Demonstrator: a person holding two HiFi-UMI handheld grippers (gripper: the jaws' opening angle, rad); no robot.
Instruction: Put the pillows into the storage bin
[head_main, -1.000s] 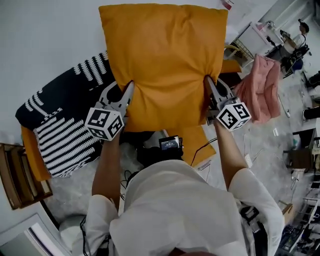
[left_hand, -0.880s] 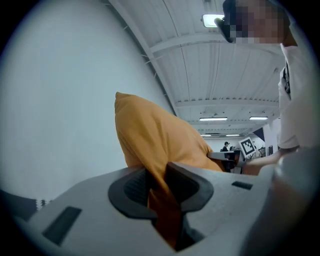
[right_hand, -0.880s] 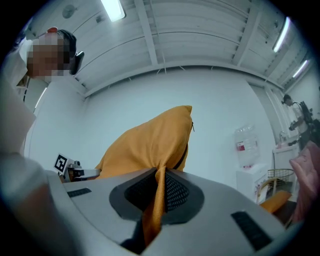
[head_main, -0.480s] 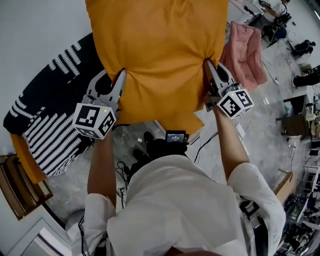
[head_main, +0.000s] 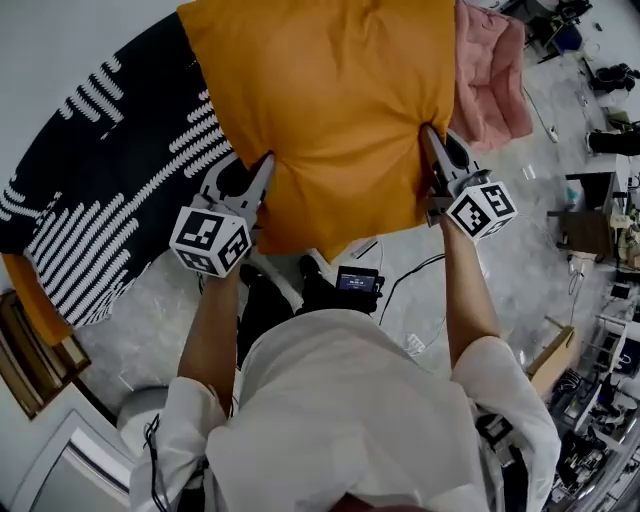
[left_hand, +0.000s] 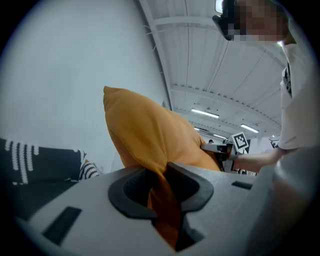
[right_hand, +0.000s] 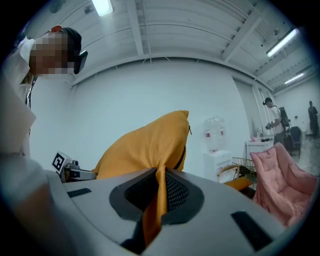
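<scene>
Pillow (head_main: 330, 110) pinched at 8 o'clock by left tongs (head_main: 262, 165), 4 o'clock by right tongs (head_main: 430, 140) (two-point hold, likely to stop sag).

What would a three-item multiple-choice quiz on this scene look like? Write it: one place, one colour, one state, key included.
1. In the head view, the pink cushion lies on which side of the orange pillow?
A) left
B) right
C) underneath

2. The striped cushion is
A) black and white
B) red and blue
C) green and yellow

3. The left claw is
A) open and empty
B) shut on nothing
C) shut on the orange pillow

Key:
1 B, it shows past the pillow's right edge.
2 A, white stripes run across black cloth.
3 C, orange cloth is pinched between its jaws in the left gripper view.
</scene>
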